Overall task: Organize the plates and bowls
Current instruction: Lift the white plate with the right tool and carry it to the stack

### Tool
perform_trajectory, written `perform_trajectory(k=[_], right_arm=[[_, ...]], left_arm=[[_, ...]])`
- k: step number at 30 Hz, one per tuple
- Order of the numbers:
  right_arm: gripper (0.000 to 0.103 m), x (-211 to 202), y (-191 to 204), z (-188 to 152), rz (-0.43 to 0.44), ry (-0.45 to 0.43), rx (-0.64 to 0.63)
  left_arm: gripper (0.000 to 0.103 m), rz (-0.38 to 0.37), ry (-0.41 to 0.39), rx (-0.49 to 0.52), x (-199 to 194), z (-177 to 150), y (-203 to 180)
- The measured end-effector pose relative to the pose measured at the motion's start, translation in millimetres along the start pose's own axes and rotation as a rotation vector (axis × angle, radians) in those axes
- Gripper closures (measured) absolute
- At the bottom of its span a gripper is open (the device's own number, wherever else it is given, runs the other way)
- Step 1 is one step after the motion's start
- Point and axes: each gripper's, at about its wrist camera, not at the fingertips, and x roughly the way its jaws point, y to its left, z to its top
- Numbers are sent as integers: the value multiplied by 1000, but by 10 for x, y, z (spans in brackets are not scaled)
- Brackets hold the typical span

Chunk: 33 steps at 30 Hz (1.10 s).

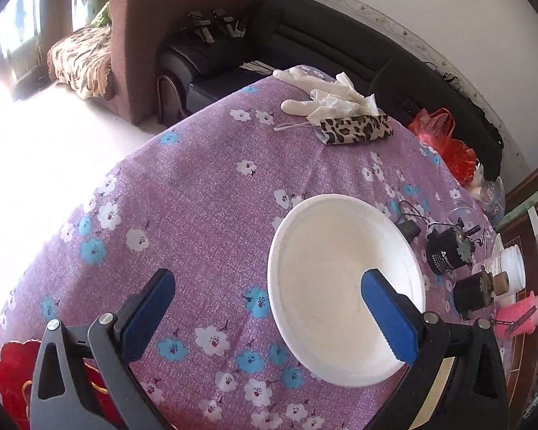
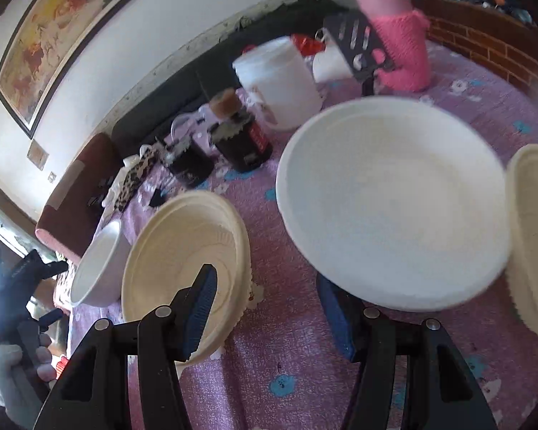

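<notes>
Left gripper (image 1: 269,315), jaws spread and empty, hovered over the round white foam plate (image 1: 344,286) on the purple floral tablecloth (image 1: 197,197). Right gripper (image 2: 269,317), also spread, held nothing. A rim-edge pinch would probably serve best.

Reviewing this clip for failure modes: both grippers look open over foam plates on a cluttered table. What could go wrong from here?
1. The left gripper straddles the white plate's near rim with open jaws; closing there could crush or flip the thin foam.
2. The dark jars stand close beside that plate; sliding it could topple them.
3. In the right wrist view the right gripper sits open between the cream plate and the large white plate; it could nudge either.
</notes>
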Motion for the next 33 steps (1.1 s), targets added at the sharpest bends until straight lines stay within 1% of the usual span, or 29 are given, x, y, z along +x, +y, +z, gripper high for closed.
perform_trajectory(k=[1, 3, 4, 5, 6, 8, 9, 12, 14, 17, 22, 24, 25, 26, 28, 29, 30, 31, 32, 33], right_arm=[[40, -130, 50, 23, 8, -32, -9], [40, -321, 203, 90, 74, -67, -26], [39, -372, 332, 129, 100, -75, -55], [38, -368, 495, 170, 130, -63, -97], [38, -300, 673, 210, 173, -26, -137], [38, -54, 1027, 261, 248, 89, -193], [38, 79, 1175, 274, 266, 135, -203], [38, 434, 1589, 303, 221, 194, -260], [39, 659, 1770, 332, 187, 223, -273], [42, 972, 1983, 365, 141, 271, -296], [46, 1308, 2162, 338, 85, 329, -343], [46, 1396, 2189, 309, 57, 345, -359], [47, 1439, 2198, 293, 53, 353, -366], [49, 1474, 2200, 276, 50, 362, -370], [51, 1524, 2189, 252, 42, 372, -370], [52, 1538, 2185, 244, 43, 375, -368], [53, 1555, 2176, 239, 44, 379, -364], [59, 1580, 2169, 236, 48, 384, -358], [70, 1589, 2163, 228, 57, 391, -352], [75, 1600, 2156, 216, 66, 400, -347]], left_arm=[[0, -6, 14, -7, 36, 16, 28], [0, -20, 31, -8, 74, 49, 79], [0, -22, 32, -3, 74, 68, 99], [0, -24, 29, 4, 67, 84, 117], [0, -27, 27, 8, 61, 100, 135], [0, -33, 33, 10, 55, 143, 183], [0, -43, 41, 5, 61, 165, 209], [0, -85, 67, -6, 78, 238, 265], [0, -103, 78, 1, 105, 280, 258], [0, -121, 112, 25, 206, 306, 208], [0, -155, 189, 40, 440, 293, 149], [7, -163, 210, 62, 506, 272, 102], [16, -164, 223, 79, 537, 257, 73], [19, -153, 228, 98, 556, 245, 42], [30, -148, 213, 127, 537, 239, -14], [46, -156, 225, 138, 549, 235, -31], [60, -161, 242, 150, 570, 225, -56], [66, -162, 254, 162, 586, 208, -79], [78, -161, 260, 178, 596, 186, -101], [82, -153, 262, 191, 600, 166, -122]])
